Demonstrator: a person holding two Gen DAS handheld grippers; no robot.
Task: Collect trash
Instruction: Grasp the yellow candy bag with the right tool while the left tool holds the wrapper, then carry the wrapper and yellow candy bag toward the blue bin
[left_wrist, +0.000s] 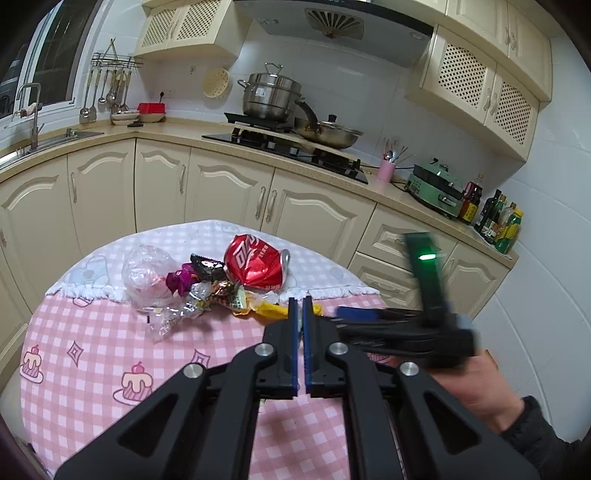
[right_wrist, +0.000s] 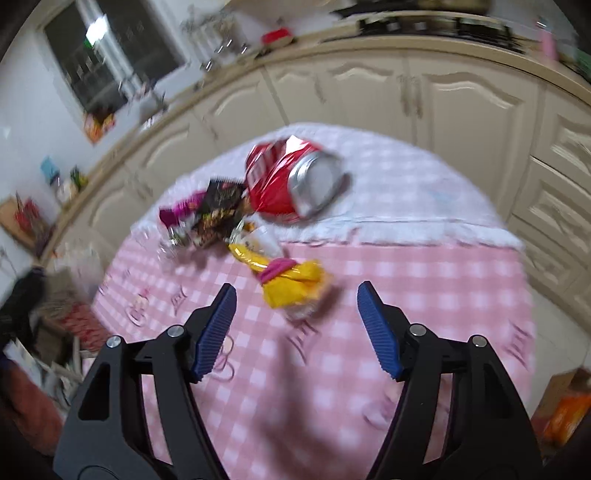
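The right gripper (right_wrist: 296, 295) is the nearest thing in its own view: its two blue pads (right_wrist: 216, 332) stand wide apart with nothing between them, above the pink checked tablecloth (right_wrist: 406, 295) of the round table. The picture is blurred, so fine detail is not sure. Just beyond the fingertips, toward the middle of the tabletop, lies a yellow wrapper (right_wrist: 291, 282), crumpled, with a bit of pink on it. It seems the next piece to take.

The left gripper (left_wrist: 300, 306) is clenched, the pads nearly touching, and no thing is visible between them. It hovers over the near part of the table, and the right tool (left_wrist: 413, 332) crosses beside it, carried by a hand (left_wrist: 476, 391).

Farther, where the pink cloth meets the white cloth (left_wrist: 207, 232), lies the rest of the trash in one loose heap: dark and purple snack wrappers (left_wrist: 199, 273), a clear plastic bag (left_wrist: 147, 273) toward the left edge, and a crushed red can (left_wrist: 255, 264) at the far side.

To do this step well, the right gripper should probably come down with one pad on each side of the yellow wrapper and close low, near the cloth, because the thin foil may slip away or the cloth may be pinched with it. The left gripper should better stay clear of it.
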